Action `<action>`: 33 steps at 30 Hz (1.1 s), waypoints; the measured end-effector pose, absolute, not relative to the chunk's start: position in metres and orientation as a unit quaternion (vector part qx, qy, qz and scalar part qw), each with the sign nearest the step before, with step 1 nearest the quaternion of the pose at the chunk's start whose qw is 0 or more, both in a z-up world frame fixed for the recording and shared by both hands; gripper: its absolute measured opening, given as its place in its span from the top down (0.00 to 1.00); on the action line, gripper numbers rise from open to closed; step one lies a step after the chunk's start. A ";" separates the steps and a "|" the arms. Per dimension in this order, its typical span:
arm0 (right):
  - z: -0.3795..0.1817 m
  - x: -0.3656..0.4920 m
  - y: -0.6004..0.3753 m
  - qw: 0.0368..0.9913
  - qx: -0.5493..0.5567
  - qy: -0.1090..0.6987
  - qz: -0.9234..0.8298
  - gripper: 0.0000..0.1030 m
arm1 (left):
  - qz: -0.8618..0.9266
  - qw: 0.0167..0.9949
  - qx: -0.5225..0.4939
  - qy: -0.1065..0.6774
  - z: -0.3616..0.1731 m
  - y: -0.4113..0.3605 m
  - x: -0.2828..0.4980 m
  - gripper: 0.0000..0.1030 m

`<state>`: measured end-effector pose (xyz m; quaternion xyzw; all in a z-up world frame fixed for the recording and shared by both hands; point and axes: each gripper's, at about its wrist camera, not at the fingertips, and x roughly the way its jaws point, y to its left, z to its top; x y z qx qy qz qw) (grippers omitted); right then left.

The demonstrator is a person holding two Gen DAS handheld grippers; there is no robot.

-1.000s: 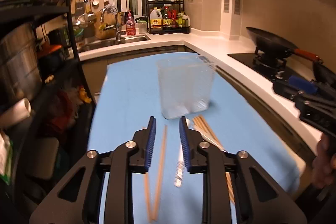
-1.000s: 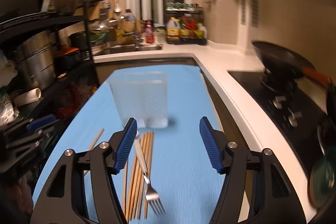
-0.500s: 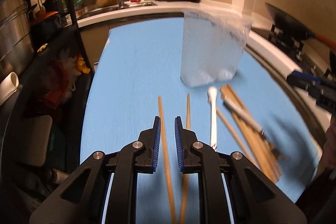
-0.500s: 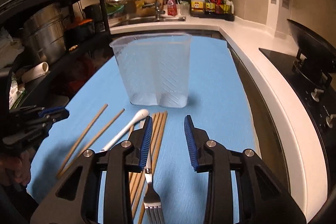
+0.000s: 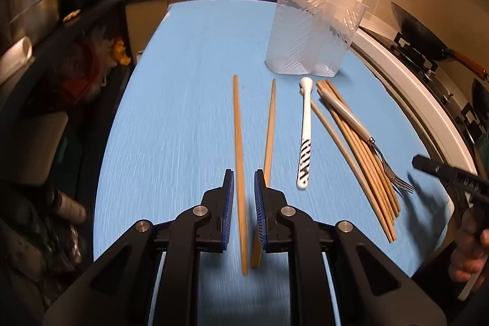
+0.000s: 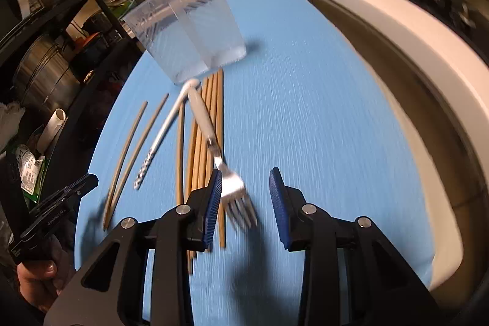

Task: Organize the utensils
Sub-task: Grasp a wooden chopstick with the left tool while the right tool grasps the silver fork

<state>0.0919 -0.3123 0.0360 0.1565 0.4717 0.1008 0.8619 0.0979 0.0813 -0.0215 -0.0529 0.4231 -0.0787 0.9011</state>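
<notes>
My left claw (image 5: 244,182) is nearly closed around a loose chopstick (image 5: 238,142) running lengthwise straight ahead, gripping nothing yet; right claw (image 6: 246,188) half-open over the fork (image 6: 227,182).

A blue mat (image 5: 189,75) is covering the table. Lying on it are two separate chopsticks (image 5: 238,142), a white spoon (image 5: 306,124), a bundle of chopsticks (image 5: 366,161) with a fork (image 6: 226,173) resting across it, and a clear plastic holder (image 5: 311,32) standing upright.
</notes>
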 end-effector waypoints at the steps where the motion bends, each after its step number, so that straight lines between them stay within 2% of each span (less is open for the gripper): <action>1: 0.034 0.087 -0.312 0.860 0.162 0.473 0.099 0.63 | -0.076 0.899 -0.060 0.426 -0.024 0.083 0.095 0.86; 4: 0.031 0.080 -0.312 0.860 0.168 0.474 0.088 0.57 | -0.069 0.891 -0.091 0.439 -0.034 0.090 0.087 0.86; 16: 0.014 0.084 -0.315 0.839 0.212 0.491 0.093 0.56 | -0.056 0.889 -0.090 0.446 -0.048 0.088 0.082 0.86; 18: 0.013 0.083 -0.316 0.836 0.225 0.491 0.093 0.64 | -0.057 0.889 -0.092 0.445 -0.048 0.088 0.082 0.86; 19: 0.012 0.083 -0.316 0.834 0.230 0.493 0.095 0.74 | -0.058 0.889 -0.088 0.445 -0.048 0.087 0.082 0.86; 20: 0.010 0.082 -0.315 0.832 0.230 0.496 0.098 0.80 | -0.058 0.890 -0.084 0.444 -0.048 0.085 0.082 0.86; 24: 0.017 0.078 -0.310 0.840 0.222 0.483 0.105 0.87 | -0.064 0.891 -0.071 0.444 -0.048 0.078 0.078 0.86; 26: 0.025 0.076 -0.308 0.853 0.209 0.467 0.106 0.97 | -0.063 0.894 -0.057 0.440 -0.049 0.073 0.076 0.86; 30: 0.033 0.074 -0.301 0.872 0.168 0.449 0.101 0.98 | -0.065 0.896 -0.054 0.437 -0.048 0.074 0.074 0.87; 32: 0.034 0.074 -0.296 0.876 0.144 0.448 0.100 0.98 | -0.064 0.896 -0.052 0.437 -0.049 0.074 0.074 0.94; 33: 0.033 0.074 -0.292 0.877 0.130 0.450 0.102 0.98 | -0.065 0.896 -0.052 0.436 -0.049 0.074 0.073 0.94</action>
